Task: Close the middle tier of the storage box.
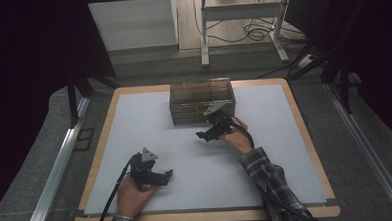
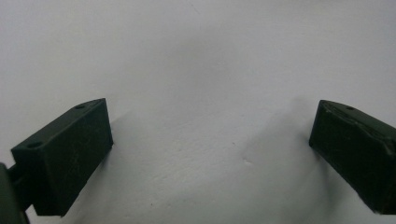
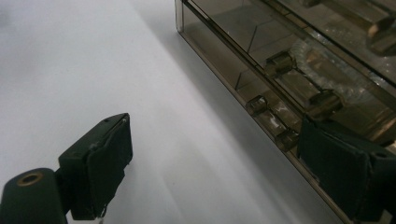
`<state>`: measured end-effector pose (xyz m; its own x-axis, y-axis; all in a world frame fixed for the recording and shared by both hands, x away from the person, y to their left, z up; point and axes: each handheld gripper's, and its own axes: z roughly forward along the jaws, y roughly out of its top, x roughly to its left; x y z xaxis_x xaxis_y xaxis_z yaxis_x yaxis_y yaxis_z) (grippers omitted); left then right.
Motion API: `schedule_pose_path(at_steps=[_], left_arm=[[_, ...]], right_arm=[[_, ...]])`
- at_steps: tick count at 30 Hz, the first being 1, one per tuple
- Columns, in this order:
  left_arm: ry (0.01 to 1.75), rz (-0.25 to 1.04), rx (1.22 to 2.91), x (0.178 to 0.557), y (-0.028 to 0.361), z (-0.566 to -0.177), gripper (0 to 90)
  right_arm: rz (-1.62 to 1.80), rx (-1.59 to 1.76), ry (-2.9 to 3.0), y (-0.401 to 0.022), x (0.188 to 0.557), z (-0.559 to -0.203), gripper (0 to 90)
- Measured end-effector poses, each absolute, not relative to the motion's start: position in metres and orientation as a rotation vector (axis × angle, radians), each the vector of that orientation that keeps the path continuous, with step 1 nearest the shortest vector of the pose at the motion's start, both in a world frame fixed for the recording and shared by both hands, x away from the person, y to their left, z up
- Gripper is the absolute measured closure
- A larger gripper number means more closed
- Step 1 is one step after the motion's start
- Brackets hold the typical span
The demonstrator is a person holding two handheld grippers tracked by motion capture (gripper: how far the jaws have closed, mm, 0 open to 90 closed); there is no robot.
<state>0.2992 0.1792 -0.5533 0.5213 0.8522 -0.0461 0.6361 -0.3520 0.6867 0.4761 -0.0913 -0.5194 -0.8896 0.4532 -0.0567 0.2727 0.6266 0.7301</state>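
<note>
Over on the left, the left gripper (image 1: 163,176) rests low on the white table mat (image 1: 134,123), near the front edge, its jaws spread wide with nothing but bare mat between them. Across to the right, the right gripper (image 1: 203,135) sits just in front of the smoky clear drawer box (image 1: 202,97), jaws also spread wide and gripping nothing; one jaw is right up against the box's lower front. The box stands at the far middle of the mat.

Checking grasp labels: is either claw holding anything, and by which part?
Nothing is held. The left claw stands open over bare table; the right claw is open beside the clear drawer box.
</note>
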Motion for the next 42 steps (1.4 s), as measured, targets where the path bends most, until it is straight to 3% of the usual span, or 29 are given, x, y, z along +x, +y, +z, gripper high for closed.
schedule_pose_path(at_steps=[42], left_arm=[[1.206, 0.423, 2.106, 0.299, 0.179, -0.553, 0.0]], right_arm=[[1.128, 0.522, 2.621, -0.100, 0.450, -0.512, 9.3]])
